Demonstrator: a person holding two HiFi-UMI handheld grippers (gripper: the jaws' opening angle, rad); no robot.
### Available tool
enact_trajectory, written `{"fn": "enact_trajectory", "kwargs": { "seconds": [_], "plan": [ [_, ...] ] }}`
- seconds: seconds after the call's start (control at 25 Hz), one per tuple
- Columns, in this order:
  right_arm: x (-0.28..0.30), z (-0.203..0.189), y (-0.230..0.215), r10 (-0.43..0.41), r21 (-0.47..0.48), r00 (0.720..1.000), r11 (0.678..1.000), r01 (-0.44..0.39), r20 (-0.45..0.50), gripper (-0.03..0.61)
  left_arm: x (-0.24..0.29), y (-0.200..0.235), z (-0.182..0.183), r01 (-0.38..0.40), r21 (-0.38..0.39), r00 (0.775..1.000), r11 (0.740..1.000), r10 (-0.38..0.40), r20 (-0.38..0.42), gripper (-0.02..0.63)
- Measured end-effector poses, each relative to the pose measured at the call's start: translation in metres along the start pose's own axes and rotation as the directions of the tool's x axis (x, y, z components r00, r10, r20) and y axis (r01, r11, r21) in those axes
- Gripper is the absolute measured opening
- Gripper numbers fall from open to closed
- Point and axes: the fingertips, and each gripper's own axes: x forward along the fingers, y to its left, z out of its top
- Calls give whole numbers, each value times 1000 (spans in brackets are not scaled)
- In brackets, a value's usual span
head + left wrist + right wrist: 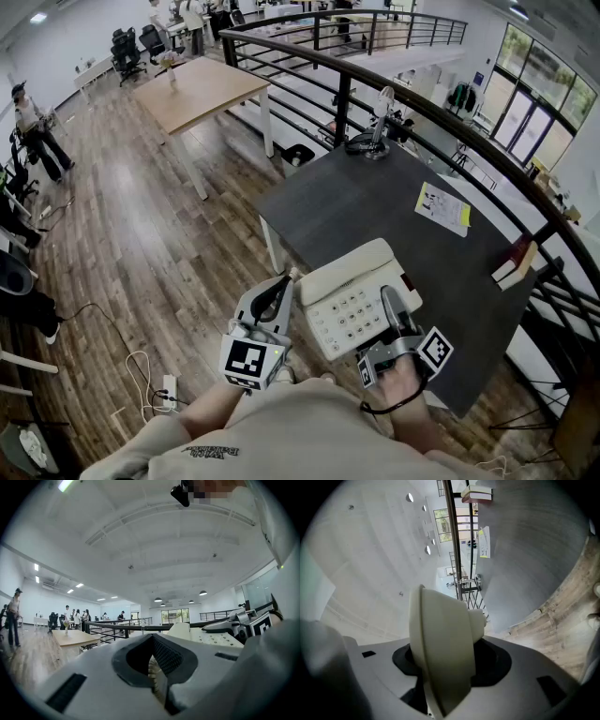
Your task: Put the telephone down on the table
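Nearest, at the bottom edge of the head view, is the person's beige shirt (pixel 281 431), and both arms reach forward from it. At lower centre the left gripper (pixel 284 279) hangs over the wooden floor (pixel 141 244), just beside the left side of the telephone (pixel 352 291) but apart from it. Its jaws are pressed together with nothing between them.

On the lower right, the right gripper (pixel 394 305) pinches the right side of the cream telephone. In the right gripper view the cream body fills the gap between the jaws. The telephone is at the near left corner of the dark tabletop (pixel 356 206), with its keypad (pixel 352 314) facing up. Its near part reaches out past the tabletop edge, toward the person. I cannot tell if its underside touches the tabletop.

Farther back on the tabletop, a white and yellow paper (pixel 442 208) lies at the right. Some books (pixel 516 262) sit at the right edge. A stand on a round dark base (pixel 373 131) is at the far corner, near the black railing (pixel 309 52). A light wooden table (pixel 197 89) stands in the upper left.
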Motion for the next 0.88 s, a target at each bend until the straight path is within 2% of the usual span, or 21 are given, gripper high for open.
{"fn": "enact_trajectory", "kwargs": {
  "seconds": [0.28,0.56,0.88],
  "plan": [
    [10,9,-1,13,6,1000,1000,-13,14,239,12,-1,-7,24,2,999,1000,-24,-34,3],
    [6,18,-6,3,20,999,1000,-4,51,239,16,-5,-6,49,-28,999,998,-49,4,3],
    [4,26,-15,-24,21,999,1000,23,44,239,23,-9,-14,47,-38,999,998,-48,-22,3]
  ]
}}
